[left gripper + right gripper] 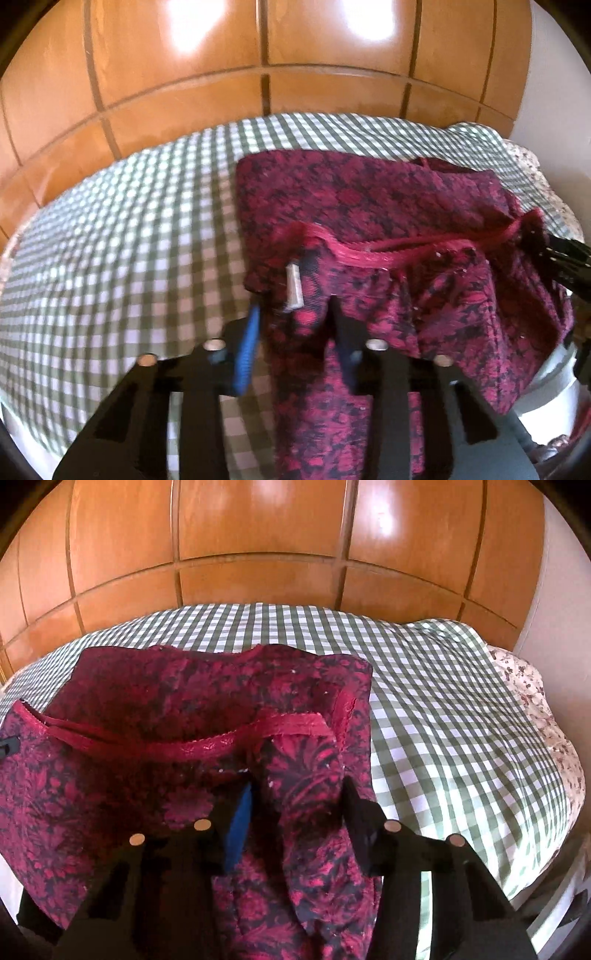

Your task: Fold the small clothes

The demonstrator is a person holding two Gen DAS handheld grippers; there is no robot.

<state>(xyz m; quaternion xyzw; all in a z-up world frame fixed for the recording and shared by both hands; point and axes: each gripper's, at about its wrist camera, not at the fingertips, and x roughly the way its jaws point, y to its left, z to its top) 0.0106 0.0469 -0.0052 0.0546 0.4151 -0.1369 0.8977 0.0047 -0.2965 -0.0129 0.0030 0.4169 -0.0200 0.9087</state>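
A dark red and black floral garment [369,206] lies partly on the green checked bedspread [129,240]. My left gripper [293,310] is shut on its near left edge by the red hem, lifting the cloth, which drapes over the fingers. The right gripper shows at the right edge [565,258]. In the right wrist view the same garment [166,701] fills the left half. My right gripper [295,794] is shut on its near right edge, with cloth hanging between and over the fingers. The red hem band [221,738] sags between the two held corners.
The bed's checked cover [461,720] spreads to the right, with a floral pillow or sheet [535,701] at its far right edge. A wooden panelled wardrobe [258,554] stands right behind the bed. A white wall [554,92] is at the right.
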